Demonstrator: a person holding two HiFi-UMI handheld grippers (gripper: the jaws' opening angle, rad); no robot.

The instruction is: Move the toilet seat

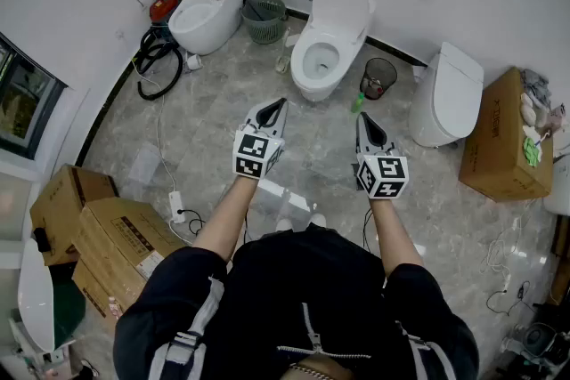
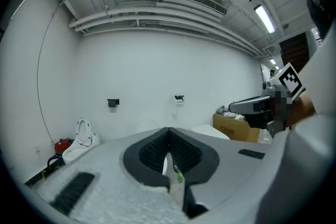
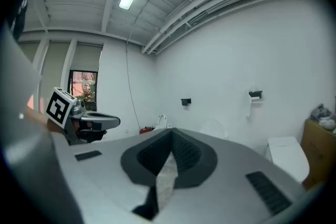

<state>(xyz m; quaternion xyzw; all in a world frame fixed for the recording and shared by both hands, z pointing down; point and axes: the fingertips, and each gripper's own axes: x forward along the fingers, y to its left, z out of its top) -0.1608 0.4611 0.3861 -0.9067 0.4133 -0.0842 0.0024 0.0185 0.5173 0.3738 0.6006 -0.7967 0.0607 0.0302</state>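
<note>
The head view shows a white toilet (image 1: pixel 325 40) in the middle by the far wall, with its lid raised and the bowl ring (image 1: pixel 318 62) exposed. My left gripper (image 1: pixel 281 103) is held out in front of the person, shut and empty, and points at that toilet from about a gripper's length short of it. My right gripper (image 1: pixel 361 117) is beside it, a little to the right, also shut on nothing. In the left gripper view the left gripper (image 2: pixel 169 130) has its jaws pressed together. The right gripper view shows the right gripper (image 3: pixel 170 132) the same.
A second toilet (image 1: pixel 207 9) with its seat up stands at the left, a third toilet (image 1: pixel 450 93) with its lid down at the right. Green basket (image 1: pixel 264 18), black bin (image 1: pixel 378 77) and green bottle (image 1: pixel 356 102) flank the middle toilet. Cardboard boxes (image 1: pixel 107 236) sit left, another box (image 1: pixel 503 138) right. Cables and a power strip (image 1: pixel 176 206) lie on the floor.
</note>
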